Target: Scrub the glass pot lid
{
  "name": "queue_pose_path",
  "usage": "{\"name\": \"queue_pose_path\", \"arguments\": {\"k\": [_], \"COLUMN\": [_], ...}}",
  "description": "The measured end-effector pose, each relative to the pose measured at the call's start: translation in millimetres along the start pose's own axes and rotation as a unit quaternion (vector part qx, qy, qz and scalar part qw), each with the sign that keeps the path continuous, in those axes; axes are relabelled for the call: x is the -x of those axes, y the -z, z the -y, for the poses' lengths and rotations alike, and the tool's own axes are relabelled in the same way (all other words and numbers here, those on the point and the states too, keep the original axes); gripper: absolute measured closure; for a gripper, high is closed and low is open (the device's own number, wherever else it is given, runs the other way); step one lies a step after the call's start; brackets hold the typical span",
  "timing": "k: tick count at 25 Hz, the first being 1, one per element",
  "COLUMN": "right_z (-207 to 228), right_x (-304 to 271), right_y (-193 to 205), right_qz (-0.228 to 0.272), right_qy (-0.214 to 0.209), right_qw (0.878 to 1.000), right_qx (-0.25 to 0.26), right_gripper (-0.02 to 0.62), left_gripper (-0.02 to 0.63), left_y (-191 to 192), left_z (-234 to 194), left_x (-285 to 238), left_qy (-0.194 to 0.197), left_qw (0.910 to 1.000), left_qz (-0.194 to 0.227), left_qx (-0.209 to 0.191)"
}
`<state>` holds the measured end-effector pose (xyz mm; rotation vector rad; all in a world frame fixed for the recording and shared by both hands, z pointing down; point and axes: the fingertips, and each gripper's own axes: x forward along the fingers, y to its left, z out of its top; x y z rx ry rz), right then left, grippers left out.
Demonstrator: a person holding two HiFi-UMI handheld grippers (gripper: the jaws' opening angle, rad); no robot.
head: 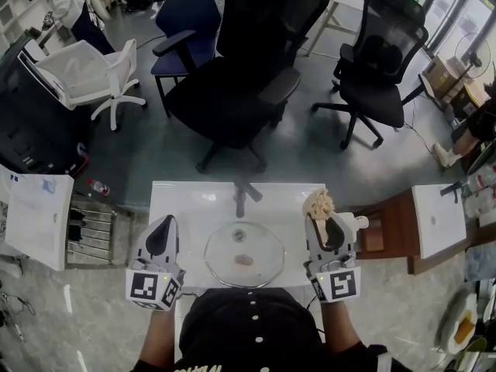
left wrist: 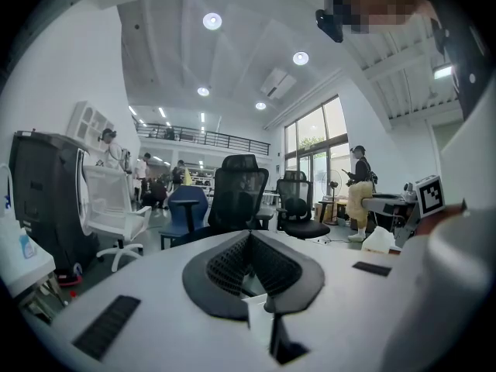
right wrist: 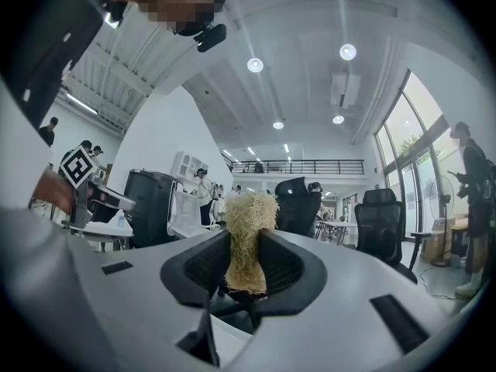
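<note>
The round glass pot lid (head: pixel 244 254) lies flat on the white table (head: pixel 194 200), just in front of me, with its knob in the middle. Left of the lid, my left gripper (head: pixel 163 225) is held upright with its jaws shut and nothing between them (left wrist: pixel 248 262). To the right of the lid, my right gripper (head: pixel 319 208) is shut on a tan fibrous scrub pad (head: pixel 318 203), which sticks up between the jaws (right wrist: pixel 248 242). Both grippers point up and away from the lid.
A dark faucet-like post (head: pixel 240 200) stands at the table's far side. Black office chairs (head: pixel 248 76) (head: pixel 380 60), a blue chair (head: pixel 186 29) and a white chair (head: pixel 85 72) stand beyond. A wooden side table (head: pixel 391 231) is at the right, a white cabinet (head: pixel 35 215) at the left.
</note>
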<state>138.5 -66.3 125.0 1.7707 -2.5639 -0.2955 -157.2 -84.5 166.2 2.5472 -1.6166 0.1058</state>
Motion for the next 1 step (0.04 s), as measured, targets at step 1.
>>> {"name": "queue_pose_path", "arguments": {"k": [1], "right_z": [-0.3], "right_x": [0.4], "right_y": [0.0], "right_qz": [0.0], "right_qy": [-0.003], "right_qw": [1.0], "right_qx": [0.004], "right_gripper": [0.471], "left_gripper": [0.58], "left_y": [-0.8], "left_z": [0.5], "left_x": [0.0], "left_qy": [0.001], "left_qw": [1.0], "left_qz": [0.0], "left_qx": [-0.001]}}
